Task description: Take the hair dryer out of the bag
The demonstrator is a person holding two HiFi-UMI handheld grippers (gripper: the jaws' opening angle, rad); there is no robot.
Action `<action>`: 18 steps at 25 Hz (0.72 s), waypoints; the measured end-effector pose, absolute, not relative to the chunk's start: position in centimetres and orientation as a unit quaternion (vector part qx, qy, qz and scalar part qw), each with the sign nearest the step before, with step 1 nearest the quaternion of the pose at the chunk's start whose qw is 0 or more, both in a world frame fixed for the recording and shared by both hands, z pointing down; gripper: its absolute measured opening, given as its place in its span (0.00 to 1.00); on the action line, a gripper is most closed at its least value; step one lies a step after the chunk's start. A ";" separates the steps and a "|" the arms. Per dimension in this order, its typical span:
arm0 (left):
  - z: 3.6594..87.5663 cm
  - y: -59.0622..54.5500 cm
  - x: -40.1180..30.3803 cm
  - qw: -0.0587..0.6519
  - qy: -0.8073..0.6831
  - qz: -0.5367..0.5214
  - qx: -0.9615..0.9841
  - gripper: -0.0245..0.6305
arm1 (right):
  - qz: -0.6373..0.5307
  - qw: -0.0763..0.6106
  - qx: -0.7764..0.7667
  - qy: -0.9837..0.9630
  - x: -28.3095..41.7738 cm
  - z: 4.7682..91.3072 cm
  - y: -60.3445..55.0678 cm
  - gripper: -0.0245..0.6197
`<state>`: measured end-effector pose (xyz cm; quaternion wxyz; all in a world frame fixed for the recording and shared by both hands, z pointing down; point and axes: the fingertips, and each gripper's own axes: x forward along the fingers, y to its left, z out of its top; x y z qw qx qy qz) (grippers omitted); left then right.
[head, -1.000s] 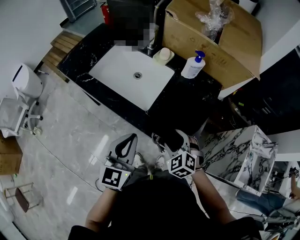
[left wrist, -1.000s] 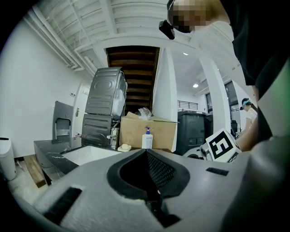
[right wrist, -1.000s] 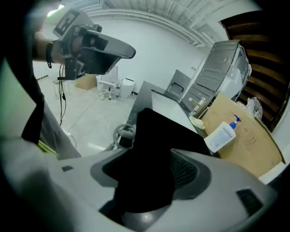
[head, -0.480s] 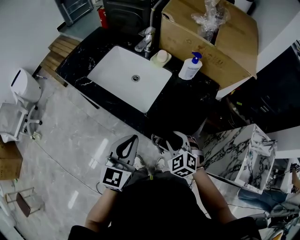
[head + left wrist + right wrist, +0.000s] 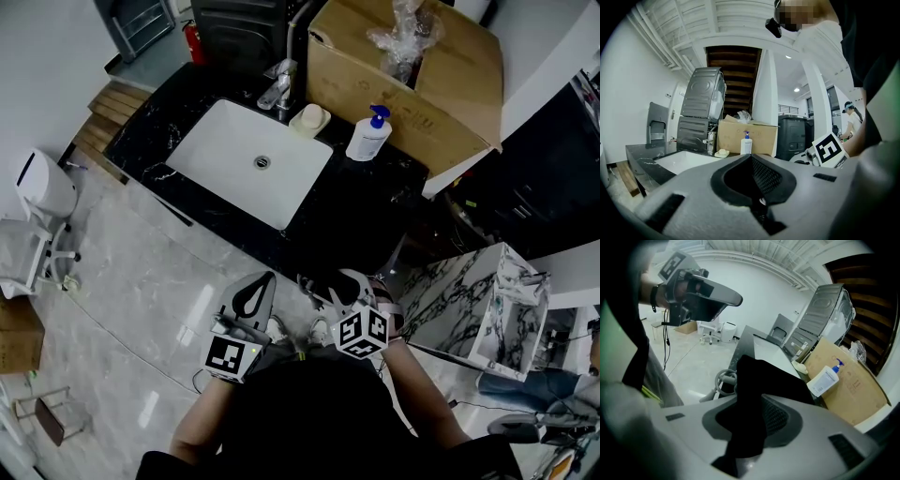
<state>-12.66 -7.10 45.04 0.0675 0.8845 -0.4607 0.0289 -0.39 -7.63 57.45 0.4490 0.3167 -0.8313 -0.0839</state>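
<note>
Right gripper (image 5: 757, 420) closing — on bag (image 5: 764, 376), apparently.

The left gripper (image 5: 752, 161) has its jaws pressed together with nothing between them. Beyond them, on a dark marble counter (image 5: 641, 160), are a white sink (image 5: 689, 161), a soap bar (image 5: 723, 152), a pump bottle (image 5: 746, 143) and a cardboard box (image 5: 761, 137).

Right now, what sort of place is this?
Likely a washroom or utility corner: a white sink set in a black marbled counter, a faucet behind it, and a pump bottle alongside.
</note>
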 end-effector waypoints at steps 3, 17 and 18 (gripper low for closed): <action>45.0 -7.1 -12.4 0.068 -0.458 0.029 0.886 0.07 | -0.083 0.453 0.316 -0.830 0.0 57.4 -7.4 0.20; 45.7 -7.0 -10.9 0.068 -0.447 0.037 0.891 0.07 | 0.004 0.370 0.367 -0.854 1.1 54.3 -9.2 0.09; 45.7 -7.1 -10.6 0.063 -0.444 0.036 0.893 0.07 | 0.014 0.360 0.371 -0.856 1.2 53.9 -9.5 0.09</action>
